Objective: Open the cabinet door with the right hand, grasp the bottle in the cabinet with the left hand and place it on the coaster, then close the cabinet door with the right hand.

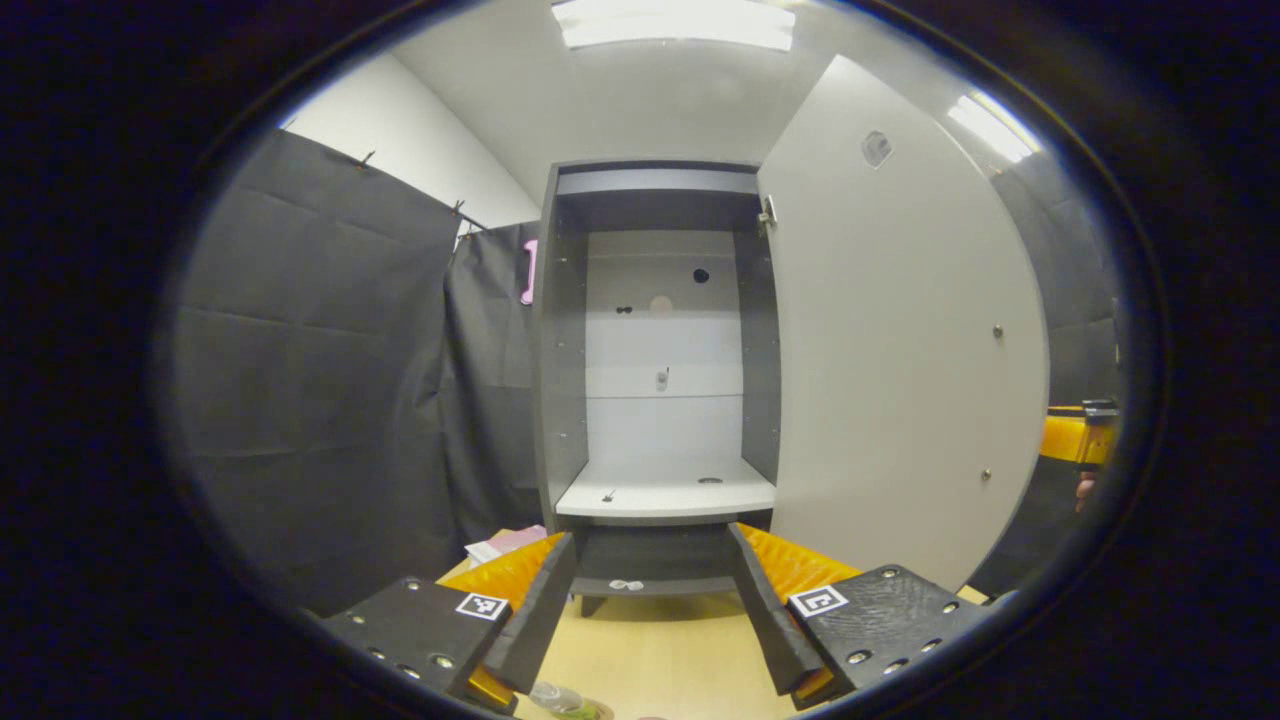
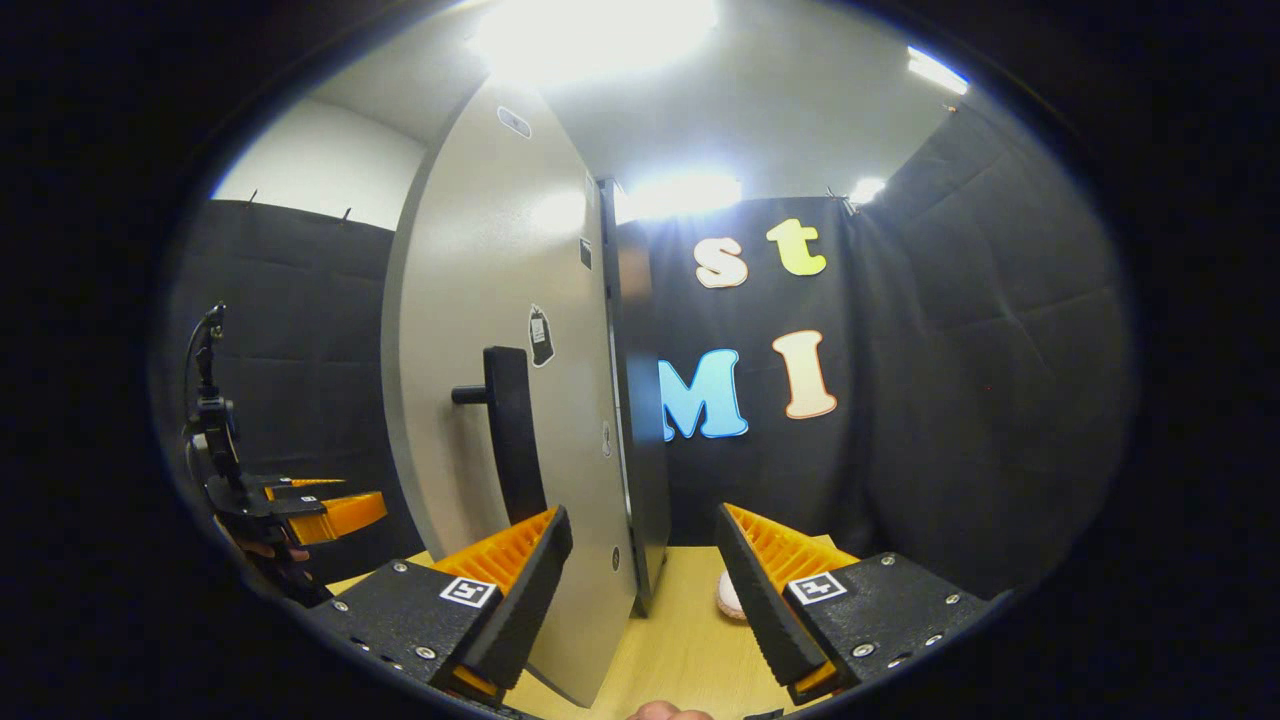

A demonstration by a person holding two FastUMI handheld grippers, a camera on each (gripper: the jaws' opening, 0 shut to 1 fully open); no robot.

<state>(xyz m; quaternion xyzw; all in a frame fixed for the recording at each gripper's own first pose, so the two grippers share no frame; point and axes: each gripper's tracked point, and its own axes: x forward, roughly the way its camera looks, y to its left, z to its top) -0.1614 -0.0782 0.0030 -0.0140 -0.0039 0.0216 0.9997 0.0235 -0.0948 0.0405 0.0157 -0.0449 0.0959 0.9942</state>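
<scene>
Cabinet (image 1: 660, 340) interior is seen straight ahead of the left gripper (image 1: 652, 610), whose fingers are spread apart with nothing between them. The cabinet door (image 1: 900, 330) is swung wide open to that gripper's right, and the white shelf (image 1: 665, 495) beyond the fingertips is seen bare apart from small marks. Below the left finger, at the view's bottom edge, part of a clear bottle (image 1: 560, 700) is glimpsed on the wooden table (image 1: 660, 650); whether it rests on a coaster cannot be told. In the right gripper view, the right gripper (image 2: 640, 590) is likewise released, its fingers set either side of the door's free edge without pressing on it. The dark door handle (image 2: 510, 430) is seen just above its left finger. The left gripper is caught far off to the left.
</scene>
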